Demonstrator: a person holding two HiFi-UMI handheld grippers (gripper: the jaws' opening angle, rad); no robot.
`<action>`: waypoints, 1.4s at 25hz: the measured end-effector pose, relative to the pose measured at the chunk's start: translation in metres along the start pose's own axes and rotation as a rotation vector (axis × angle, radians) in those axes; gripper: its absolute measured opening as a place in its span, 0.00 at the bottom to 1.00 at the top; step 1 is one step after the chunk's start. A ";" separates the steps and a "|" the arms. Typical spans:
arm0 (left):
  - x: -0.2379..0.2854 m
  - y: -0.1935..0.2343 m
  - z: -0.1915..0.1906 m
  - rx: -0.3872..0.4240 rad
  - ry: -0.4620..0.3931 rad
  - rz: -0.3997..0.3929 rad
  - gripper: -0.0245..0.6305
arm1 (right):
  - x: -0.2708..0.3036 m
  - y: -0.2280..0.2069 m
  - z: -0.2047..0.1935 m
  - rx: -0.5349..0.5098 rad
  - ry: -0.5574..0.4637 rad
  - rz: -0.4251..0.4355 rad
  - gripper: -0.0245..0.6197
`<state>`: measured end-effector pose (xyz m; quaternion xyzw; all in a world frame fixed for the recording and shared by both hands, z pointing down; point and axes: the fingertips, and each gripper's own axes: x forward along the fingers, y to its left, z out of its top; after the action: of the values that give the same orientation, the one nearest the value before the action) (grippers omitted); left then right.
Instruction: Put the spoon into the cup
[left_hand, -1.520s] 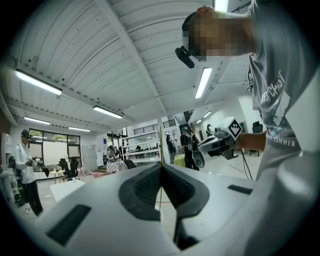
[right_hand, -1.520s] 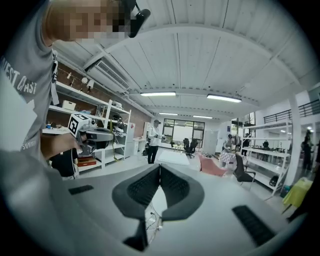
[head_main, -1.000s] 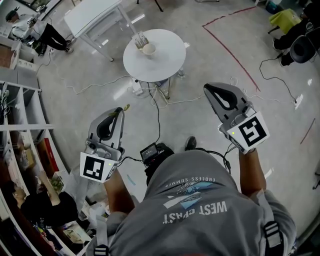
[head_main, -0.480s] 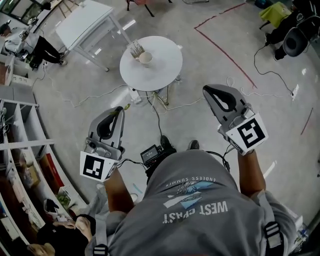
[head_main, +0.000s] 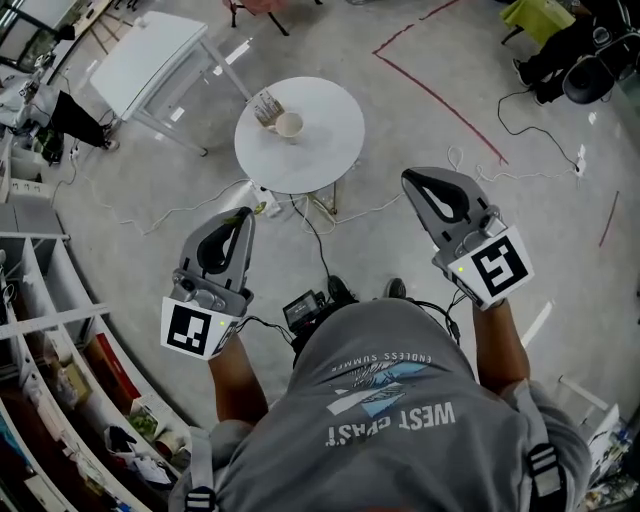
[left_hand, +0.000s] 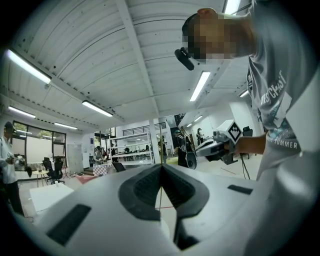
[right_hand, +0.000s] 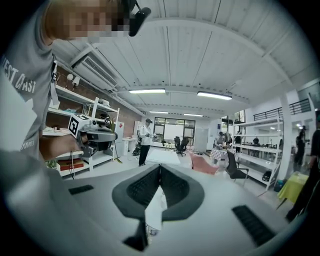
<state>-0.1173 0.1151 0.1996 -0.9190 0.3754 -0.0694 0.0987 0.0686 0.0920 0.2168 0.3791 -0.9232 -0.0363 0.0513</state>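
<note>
The left hand-held gripper (head_main: 243, 214) and right hand-held gripper (head_main: 409, 178) are held clenched over the floor, nothing between the jaws. Farther off, the cup (head_main: 289, 124) is set near the round tabletop's (head_main: 320, 150) far left edge; its contents and the spoon cannot be made out. Compared with earlier, the tabletop is framed slightly lower.
</note>
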 end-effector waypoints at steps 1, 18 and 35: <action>0.000 0.004 0.001 0.000 -0.004 -0.006 0.04 | 0.004 0.001 0.003 -0.002 -0.001 -0.006 0.04; 0.006 0.047 -0.006 -0.050 -0.047 -0.079 0.04 | 0.058 0.014 0.020 -0.014 0.015 -0.040 0.04; 0.075 0.041 -0.010 -0.063 0.031 0.085 0.04 | 0.084 -0.073 -0.003 0.008 0.008 0.138 0.04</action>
<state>-0.0939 0.0324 0.2032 -0.9036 0.4176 -0.0676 0.0667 0.0608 -0.0189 0.2173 0.3147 -0.9472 -0.0273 0.0558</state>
